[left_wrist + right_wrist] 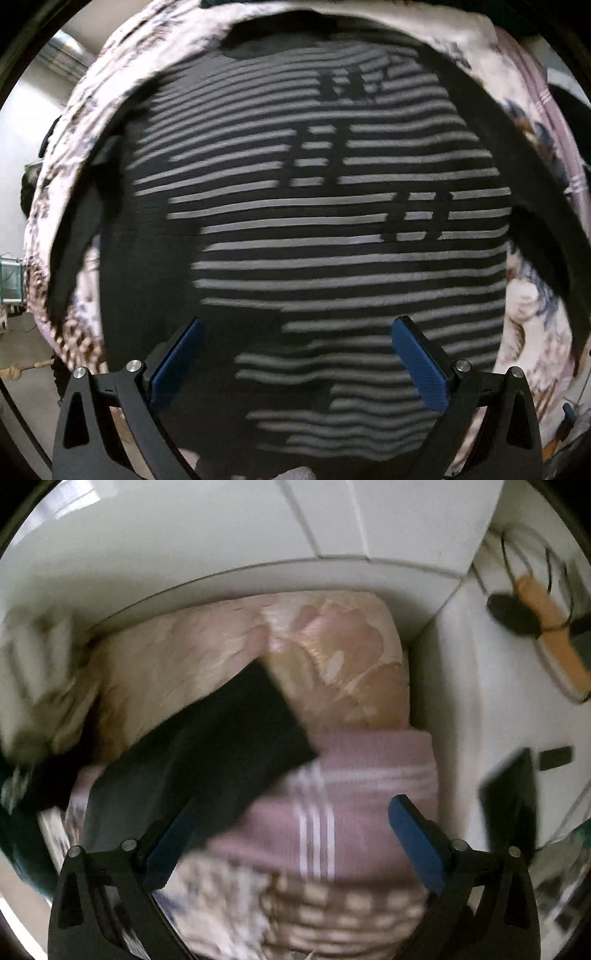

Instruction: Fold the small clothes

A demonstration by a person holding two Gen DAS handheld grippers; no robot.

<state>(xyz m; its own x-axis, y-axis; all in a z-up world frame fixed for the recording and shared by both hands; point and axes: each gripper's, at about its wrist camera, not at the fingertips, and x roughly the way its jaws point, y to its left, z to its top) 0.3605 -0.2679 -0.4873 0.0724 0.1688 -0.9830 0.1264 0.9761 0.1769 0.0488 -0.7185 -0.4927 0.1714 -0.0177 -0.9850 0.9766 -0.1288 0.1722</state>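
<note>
A black top with grey stripes (332,229) lies spread flat, front up, filling most of the left wrist view. One dark sleeve (207,753) stretches out at a slant, blurred in the right wrist view.

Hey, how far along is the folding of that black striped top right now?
Done: the striped top lies spread flat on the floral bedcover, sleeves out to the sides. In hand: nothing; the left gripper is open above its lower part, and the right gripper is open over a pink towel beside one black sleeve. Left: every fold, since none shows.
</note>
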